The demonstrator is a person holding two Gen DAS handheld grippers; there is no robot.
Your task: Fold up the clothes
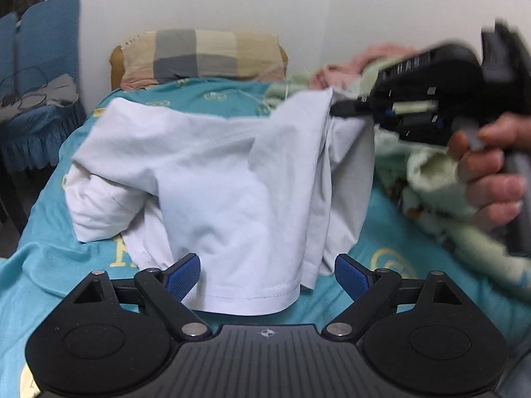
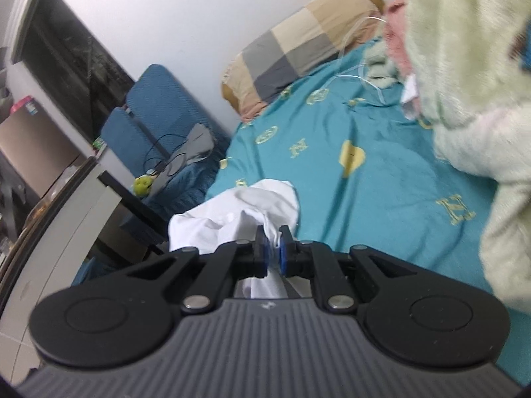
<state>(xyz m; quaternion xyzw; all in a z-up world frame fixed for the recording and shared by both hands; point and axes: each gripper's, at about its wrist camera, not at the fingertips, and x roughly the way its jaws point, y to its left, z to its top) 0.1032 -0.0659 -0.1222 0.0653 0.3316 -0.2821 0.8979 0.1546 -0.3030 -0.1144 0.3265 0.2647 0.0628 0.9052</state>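
Observation:
A white garment (image 1: 232, 179) lies crumpled on the teal bedsheet (image 1: 49, 265), with one corner lifted up to the right. My right gripper (image 1: 341, 110) is shut on that raised corner, held by a person's hand (image 1: 491, 172). In the right wrist view the blue pads (image 2: 264, 255) of my right gripper (image 2: 272, 248) pinch white cloth (image 2: 239, 212), which bunches ahead of the jaws. My left gripper (image 1: 267, 275) stands open low over the bed, its blue pads (image 1: 184, 277) either side of the garment's hemmed near edge without touching it.
A checked pillow (image 1: 202, 56) lies at the head of the bed. Fluffy pale green and pink blankets (image 1: 441, 199) are heaped along the right side. Blue chairs (image 1: 36, 76) stand left of the bed, by a white wall.

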